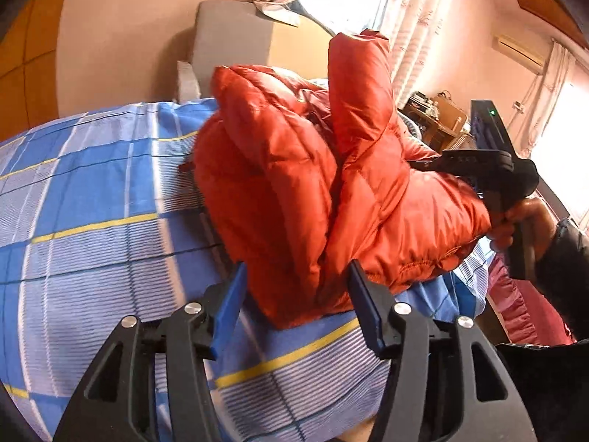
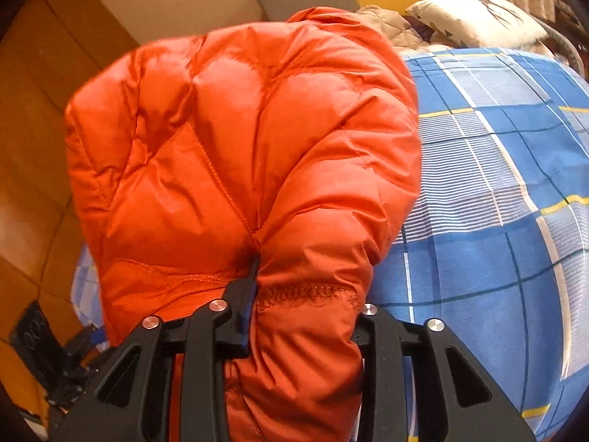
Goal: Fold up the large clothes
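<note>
I see the puffy orange quilted down jacket (image 1: 331, 191) bunched on the bed's blue plaid sheet (image 1: 92, 202), which serves as my landmark. My left gripper (image 1: 298, 307) hangs above that sheet with its blue-padded fingers (image 1: 230, 305) spread apart; the jacket's near edge bulges between them, unpinched. My right gripper (image 2: 305, 316) has its jaws clamped on a thick fold of the jacket, lifting it above the sheet.

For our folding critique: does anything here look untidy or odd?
Yes. The orange puffer jacket on the blue plaid bedding is a bulging heap, one padded part sticking up; the right gripper clamps a thick bunch.
</note>
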A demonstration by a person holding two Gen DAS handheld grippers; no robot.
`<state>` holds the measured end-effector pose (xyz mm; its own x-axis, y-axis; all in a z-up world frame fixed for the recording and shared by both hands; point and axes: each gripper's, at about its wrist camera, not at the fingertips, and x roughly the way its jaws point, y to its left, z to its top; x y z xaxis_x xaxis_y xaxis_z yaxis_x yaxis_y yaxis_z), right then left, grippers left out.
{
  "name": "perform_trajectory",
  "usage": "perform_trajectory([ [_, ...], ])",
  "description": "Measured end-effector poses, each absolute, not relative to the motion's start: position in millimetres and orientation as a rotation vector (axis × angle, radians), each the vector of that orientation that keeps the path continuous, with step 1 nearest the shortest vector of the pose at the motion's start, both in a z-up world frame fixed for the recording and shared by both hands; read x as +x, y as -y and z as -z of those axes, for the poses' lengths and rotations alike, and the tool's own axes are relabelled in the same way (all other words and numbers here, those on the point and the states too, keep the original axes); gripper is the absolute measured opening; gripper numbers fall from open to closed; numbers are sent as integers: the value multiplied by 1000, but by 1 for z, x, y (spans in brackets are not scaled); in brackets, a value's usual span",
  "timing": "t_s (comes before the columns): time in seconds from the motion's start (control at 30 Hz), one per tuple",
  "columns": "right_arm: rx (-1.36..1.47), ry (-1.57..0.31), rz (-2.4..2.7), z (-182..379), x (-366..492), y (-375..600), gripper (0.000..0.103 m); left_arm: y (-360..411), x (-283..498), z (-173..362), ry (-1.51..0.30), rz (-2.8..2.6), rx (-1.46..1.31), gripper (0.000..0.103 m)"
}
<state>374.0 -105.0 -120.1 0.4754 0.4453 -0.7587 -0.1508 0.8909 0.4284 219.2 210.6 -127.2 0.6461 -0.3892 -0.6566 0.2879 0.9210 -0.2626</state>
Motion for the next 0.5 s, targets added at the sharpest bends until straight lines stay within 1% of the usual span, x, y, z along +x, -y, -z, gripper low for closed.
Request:
perform_trajectory([
  [0.03,327,-1010,-369,117,372,105,39,-209,220,130,-776,372,-132,57],
  [0.1,335,-1005,-339,113,372,109,51,-219,212,131,-774,333,-145,56],
  [0.13,310,-992,-299,107,368,110,55,-222,208,130,-773,311,-146,56],
  [0.17,279,-971,-268,103,365,110,62,-228,205,131,-770,297,-158,56],
  [0.23,189,-922,-192,89,357,103,64,-242,199,133,-762,251,-202,56],
  [0.43,105,-765,-96,52,340,73,64,-264,186,136,-756,93,-222,56],
  [0.47,93,-746,-110,45,342,63,64,-266,184,136,-754,78,-222,57],
  [0.5,86,-740,-122,41,343,56,64,-268,182,135,-750,57,-222,62],
])
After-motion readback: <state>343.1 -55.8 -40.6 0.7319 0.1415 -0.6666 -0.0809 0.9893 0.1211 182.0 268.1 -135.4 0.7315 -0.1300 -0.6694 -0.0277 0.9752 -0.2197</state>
